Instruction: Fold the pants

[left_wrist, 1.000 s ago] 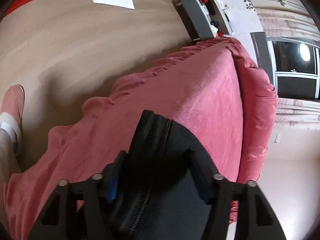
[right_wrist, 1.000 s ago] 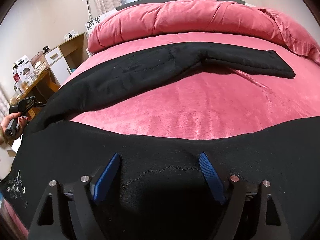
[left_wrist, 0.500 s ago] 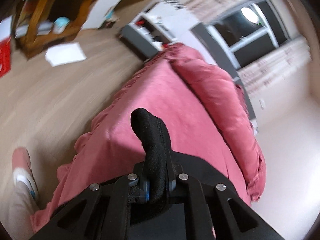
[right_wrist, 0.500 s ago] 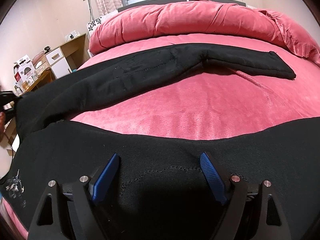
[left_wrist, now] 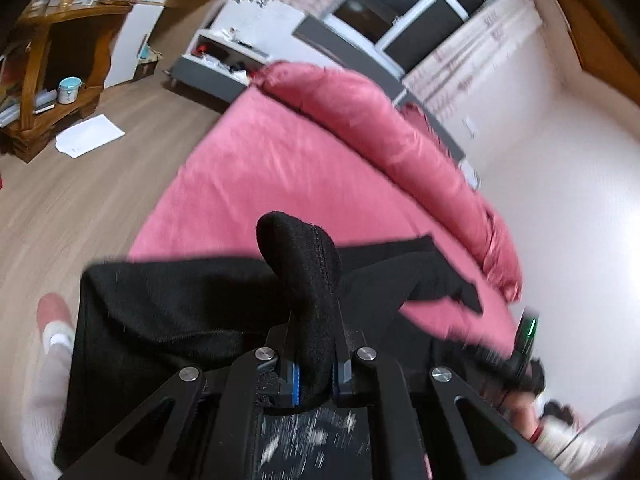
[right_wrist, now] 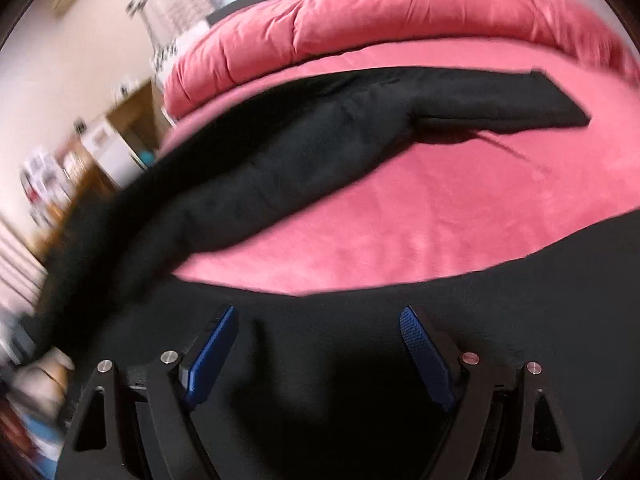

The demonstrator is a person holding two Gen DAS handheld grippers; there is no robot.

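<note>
Left tool [left_wrist: 314, 376] clamps black pants [left_wrist: 296, 264] w/ fold sticking up.

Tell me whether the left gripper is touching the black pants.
Touching. The left wrist view shows the left gripper with its blue pads clamped on a bunched fold of the black pants.

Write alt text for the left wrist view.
The left gripper is shut on a bunched fold of black pants, lifted above a pink bed. Wooden floor and a dark window lie beyond, blurred.
</note>
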